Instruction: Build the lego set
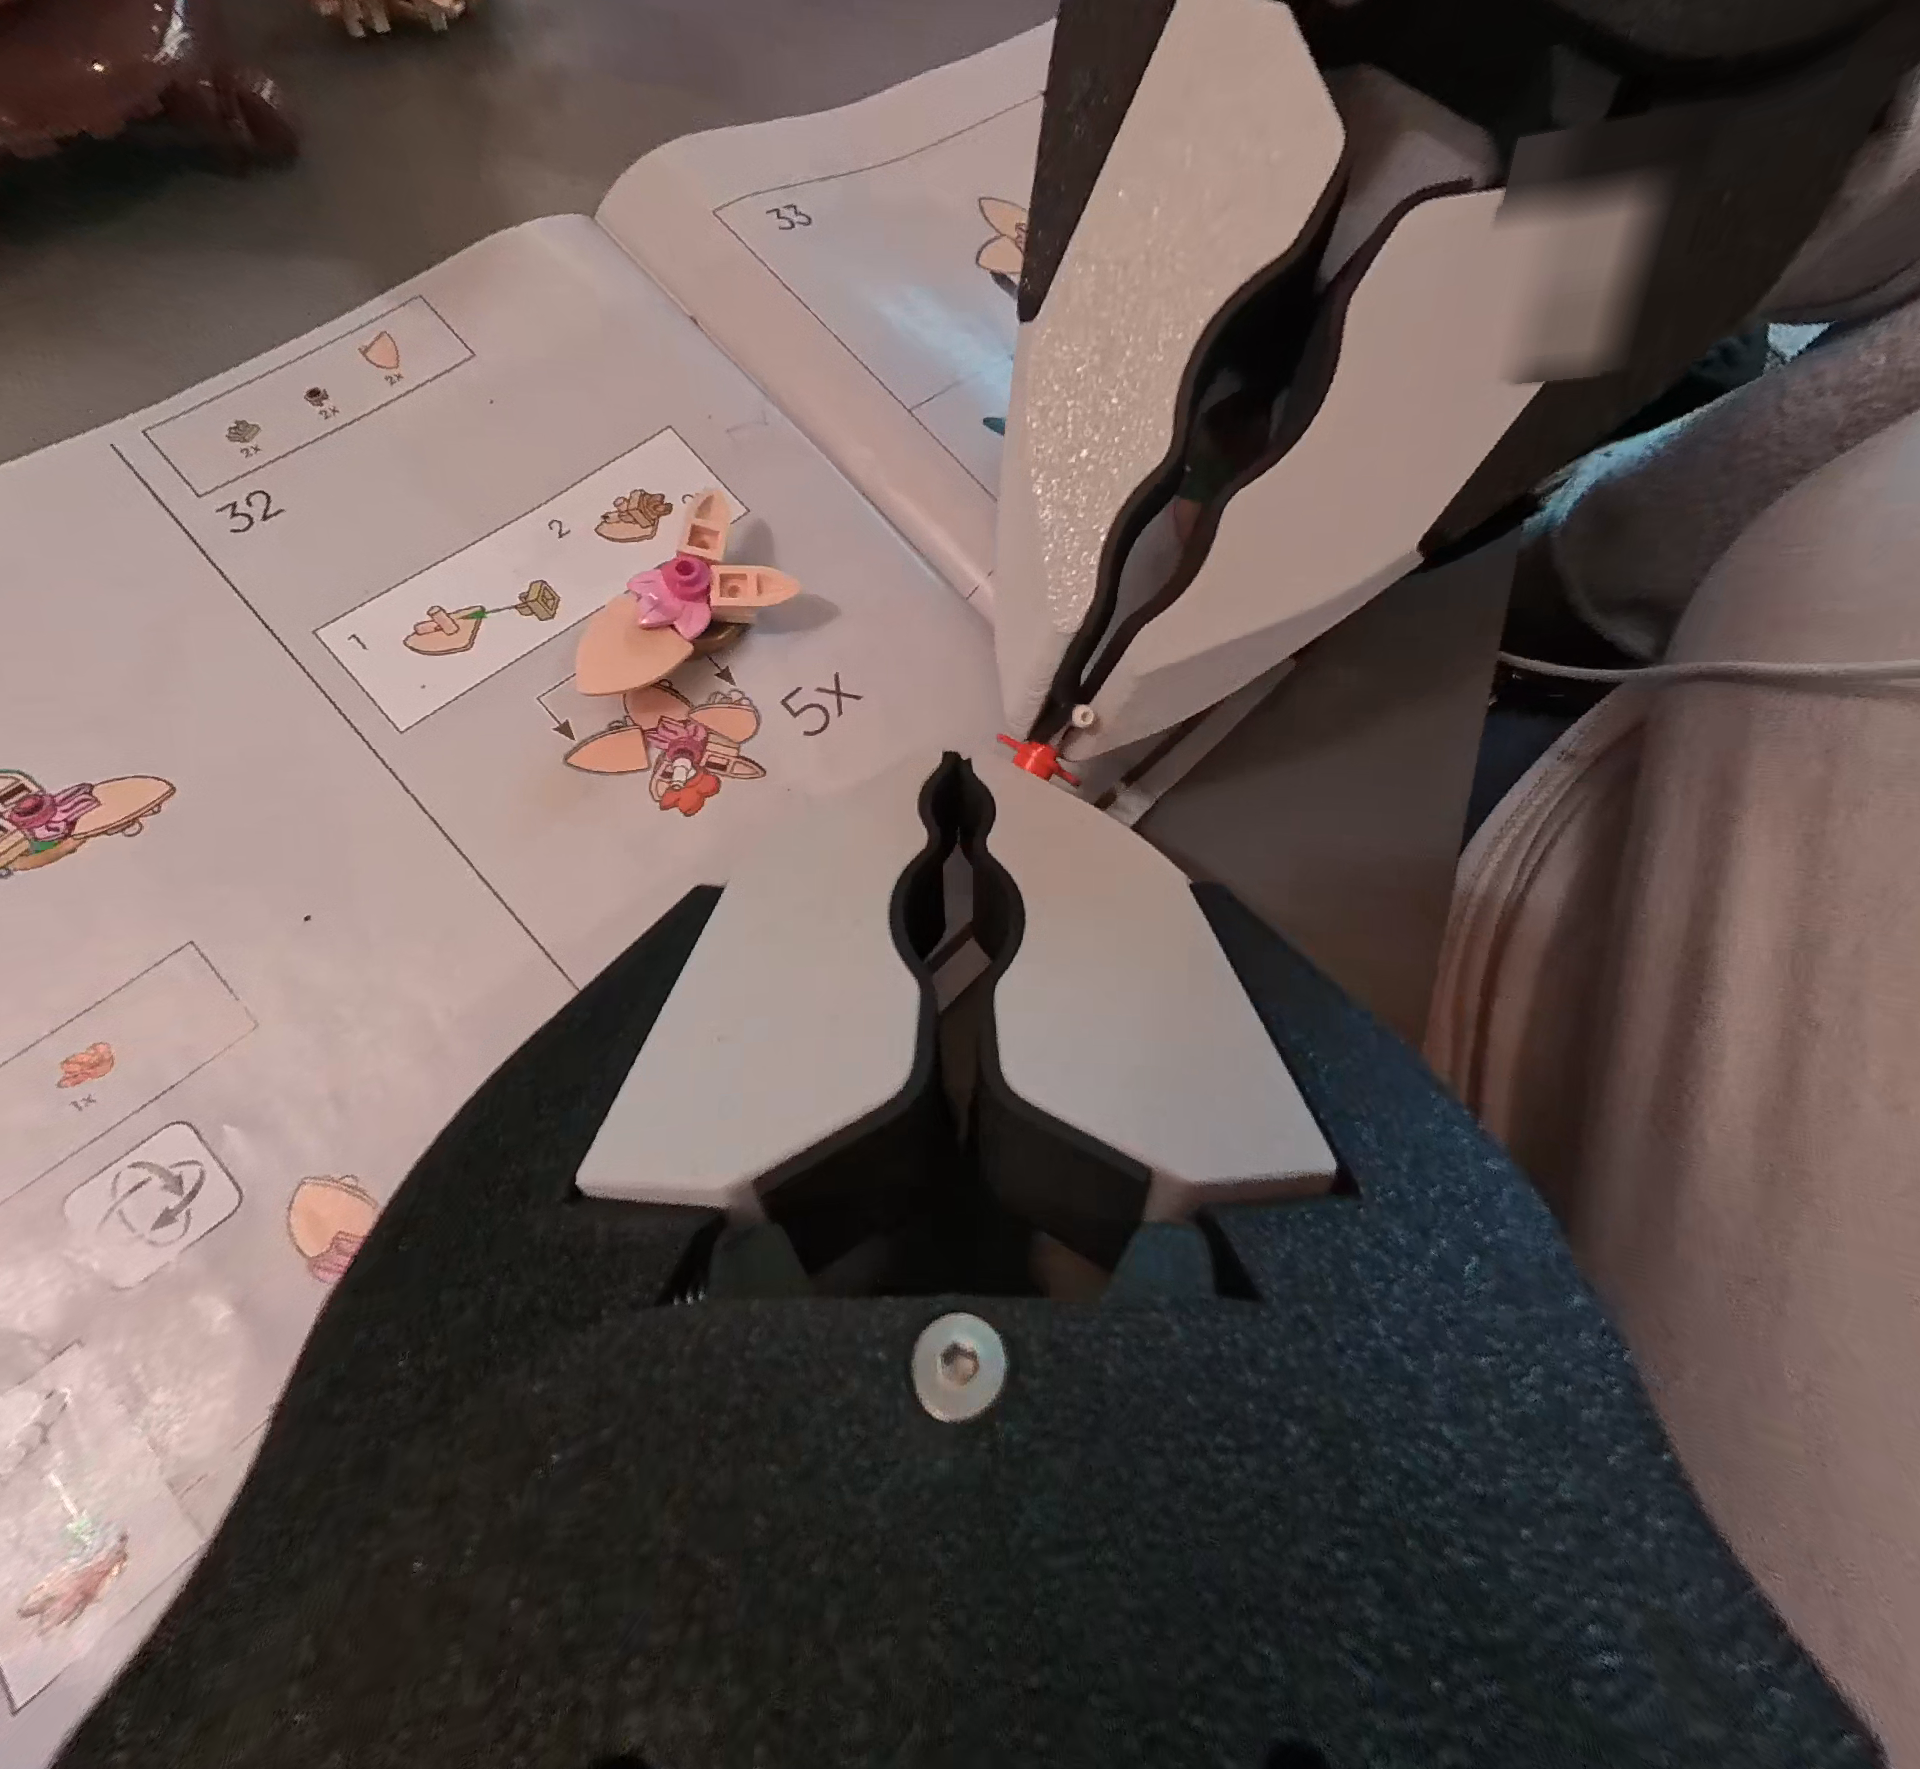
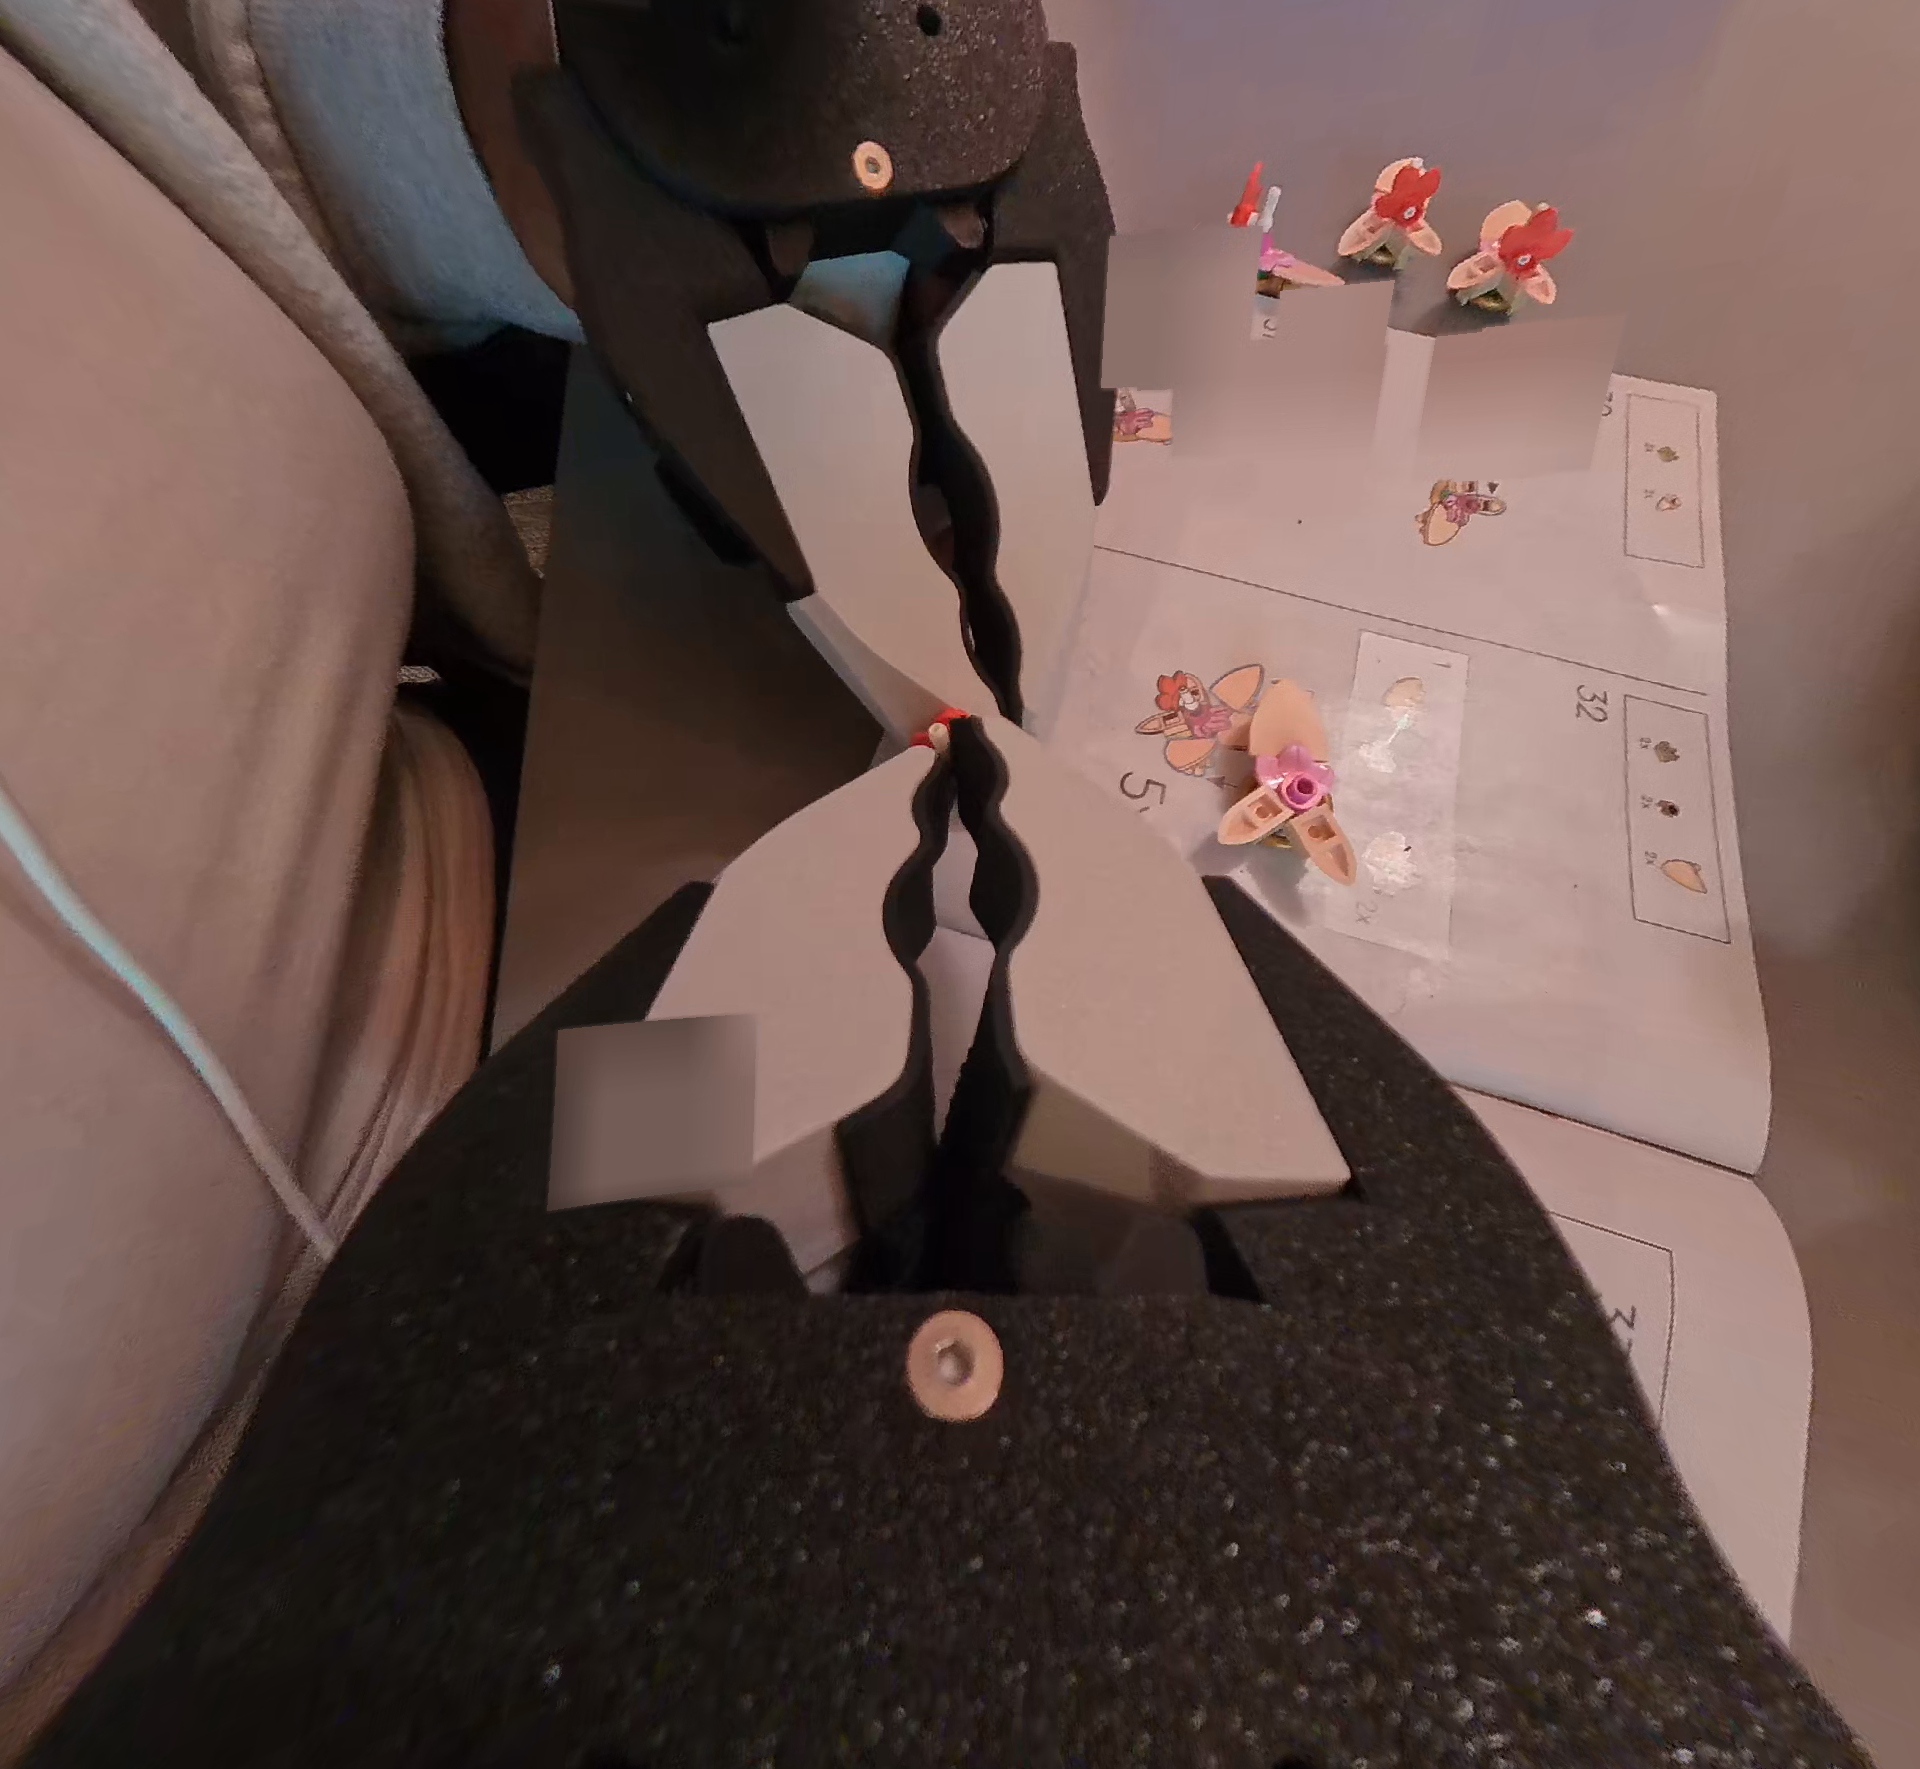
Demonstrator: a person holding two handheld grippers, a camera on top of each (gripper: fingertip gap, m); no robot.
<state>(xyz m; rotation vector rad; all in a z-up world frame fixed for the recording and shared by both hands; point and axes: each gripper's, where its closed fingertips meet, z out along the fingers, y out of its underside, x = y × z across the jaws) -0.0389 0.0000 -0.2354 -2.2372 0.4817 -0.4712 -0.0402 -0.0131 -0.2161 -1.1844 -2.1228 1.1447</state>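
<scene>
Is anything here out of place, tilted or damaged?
Mostly tidy. One odd thing: the half-built flower lies tilted on the open instruction booklet, covering part of a printed step. The finished flowers stand on the table. No damage shows.

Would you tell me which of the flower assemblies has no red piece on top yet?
The flower on the open instruction booklet: it shows only a pink centre, while the two beyond the booklet carry red tops.
</scene>
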